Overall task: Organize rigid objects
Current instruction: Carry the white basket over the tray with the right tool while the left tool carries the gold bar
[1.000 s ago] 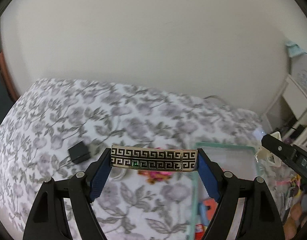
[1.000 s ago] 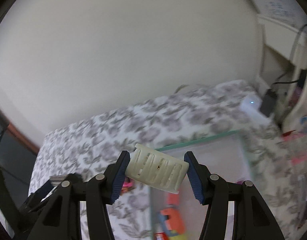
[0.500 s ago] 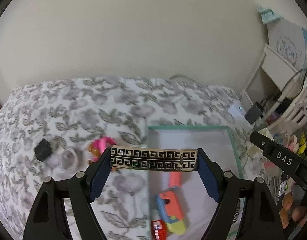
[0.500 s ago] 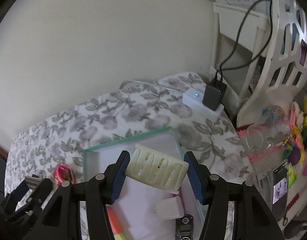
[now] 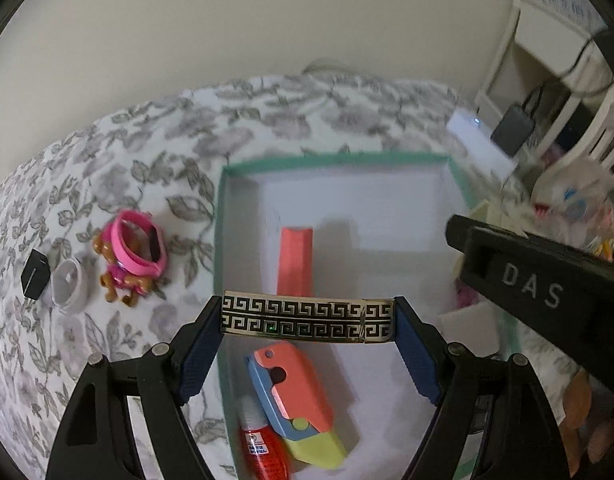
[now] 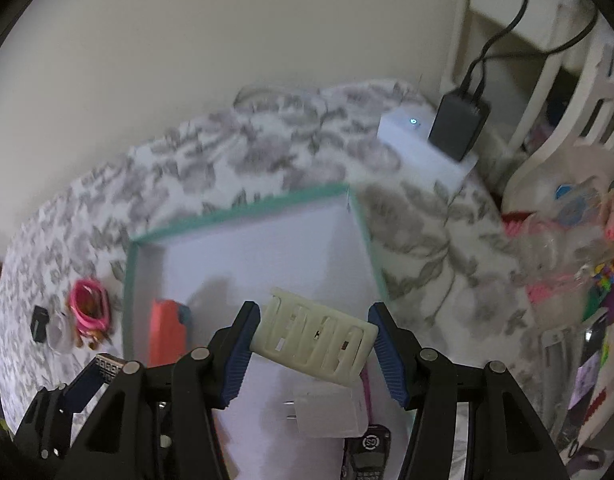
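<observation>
Currently both grippers are hovering over the green-rimmed box [image 5: 459,184], left gripper [image 5: 307,316] clamping a patterned bangle [image 5: 307,316], right gripper [image 6: 313,340] clamping a cream slotted piece [image 6: 313,340]; next, presumably, lowering and releasing inside.

bangle [image 5: 307,317]: glossy gold-toned metal with a black key pattern, mirror-smooth
slotted piece [image 6: 316,340]: cream plastic, matt (slightly waxy look)
pads [image 5: 197,354]: blue, finely ribbed, rubbery
gripper arms [image 5: 119,412]: black matt plastic with silvery screw heads
box [image 5: 339,159]: green rim and pale matt inside, like cardboard
bedcover [image 5: 107,152]: soft printed cloth, grey leaves on white
wristband [image 5: 137,246]: shiny pink plastic, near the box's left wall
</observation>
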Available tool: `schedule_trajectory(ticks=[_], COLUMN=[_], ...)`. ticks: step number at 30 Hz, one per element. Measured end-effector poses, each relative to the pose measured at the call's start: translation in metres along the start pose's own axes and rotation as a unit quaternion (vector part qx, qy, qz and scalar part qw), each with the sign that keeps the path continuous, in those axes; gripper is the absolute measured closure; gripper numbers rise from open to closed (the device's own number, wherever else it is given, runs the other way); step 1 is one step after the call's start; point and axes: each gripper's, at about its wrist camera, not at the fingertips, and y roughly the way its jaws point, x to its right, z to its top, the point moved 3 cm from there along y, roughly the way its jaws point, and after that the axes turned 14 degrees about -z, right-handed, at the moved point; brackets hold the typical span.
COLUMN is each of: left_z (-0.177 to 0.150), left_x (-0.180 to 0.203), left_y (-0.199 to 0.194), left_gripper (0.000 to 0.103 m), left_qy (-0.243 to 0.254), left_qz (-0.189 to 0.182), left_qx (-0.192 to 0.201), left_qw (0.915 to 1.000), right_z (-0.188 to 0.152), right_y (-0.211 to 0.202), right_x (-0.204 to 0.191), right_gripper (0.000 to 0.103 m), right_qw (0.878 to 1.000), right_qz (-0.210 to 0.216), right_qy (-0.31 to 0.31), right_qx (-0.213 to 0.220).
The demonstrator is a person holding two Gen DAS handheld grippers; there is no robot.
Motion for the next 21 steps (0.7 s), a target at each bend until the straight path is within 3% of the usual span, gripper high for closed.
schedule_trajectory(ticks=[21], left_z=[-0.008], left_x=[0.008], left_y=[0.014], left_gripper=[0.020], left_qy=[0.025], left_qz=[0.020], left_qx=[-0.017], left_qw=[0.9993], right_z=[-0.018], right_y=[0.035], right_x=[-0.007], right_gripper=[0.043], right_qw=[0.998], right_qz=[-0.013], right_qy=[-0.039], right_qx=[-0.053])
